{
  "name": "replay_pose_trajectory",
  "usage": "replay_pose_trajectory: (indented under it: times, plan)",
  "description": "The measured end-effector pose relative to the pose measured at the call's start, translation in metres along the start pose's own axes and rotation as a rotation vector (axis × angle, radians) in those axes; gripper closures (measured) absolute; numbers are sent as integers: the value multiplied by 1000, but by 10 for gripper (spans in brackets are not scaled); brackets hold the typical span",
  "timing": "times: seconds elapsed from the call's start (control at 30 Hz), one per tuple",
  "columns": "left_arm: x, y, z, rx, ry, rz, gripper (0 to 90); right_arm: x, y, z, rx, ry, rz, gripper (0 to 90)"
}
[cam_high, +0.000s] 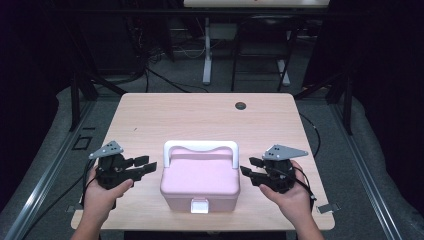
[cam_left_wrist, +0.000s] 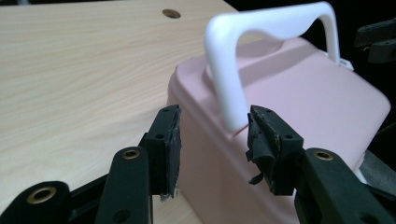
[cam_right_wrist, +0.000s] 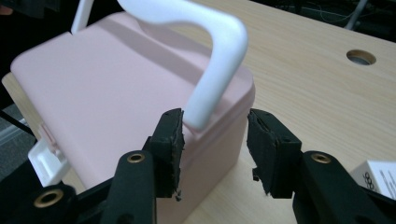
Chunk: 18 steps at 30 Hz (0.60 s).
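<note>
Nothing gripped yet: your left gripper (cam_high: 145, 164) and right gripper (cam_high: 248, 166) flank the box (cam_high: 200, 182), jaws open, latch (cam_high: 199, 205) unopened.

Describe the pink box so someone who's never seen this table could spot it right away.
On the light wooden table, look near the front edge, midway between the two hand-held grippers. The pink box sits there, a rounded-cornered case with a closed lid. Its white handle and white front latch set it apart.
</note>
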<state>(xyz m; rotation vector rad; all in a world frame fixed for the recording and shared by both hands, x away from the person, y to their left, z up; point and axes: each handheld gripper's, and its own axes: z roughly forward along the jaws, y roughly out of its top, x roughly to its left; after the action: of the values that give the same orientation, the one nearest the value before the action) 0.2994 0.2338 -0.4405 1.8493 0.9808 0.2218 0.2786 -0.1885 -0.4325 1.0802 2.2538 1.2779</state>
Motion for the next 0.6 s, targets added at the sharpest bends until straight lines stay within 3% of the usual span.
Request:
replay_pose_trajectory:
  times: [0.13, 0.3, 0.5, 0.6]
  plan:
    - [-6, 14, 6, 2, -14, 26, 540, 0, 10, 5, -14, 10, 3, 532]
    - [-10, 22, 18, -4, -43, 21, 529, 0, 13, 13, -16, 22, 23, 514]
    - [-10, 18, 31, 31, 2, 43, 517, 0, 13, 22, -9, 17, 31, 499]
    - [-8, 15, 36, 38, -6, 38, 517, 0, 12, 22, -19, 13, 44, 491]
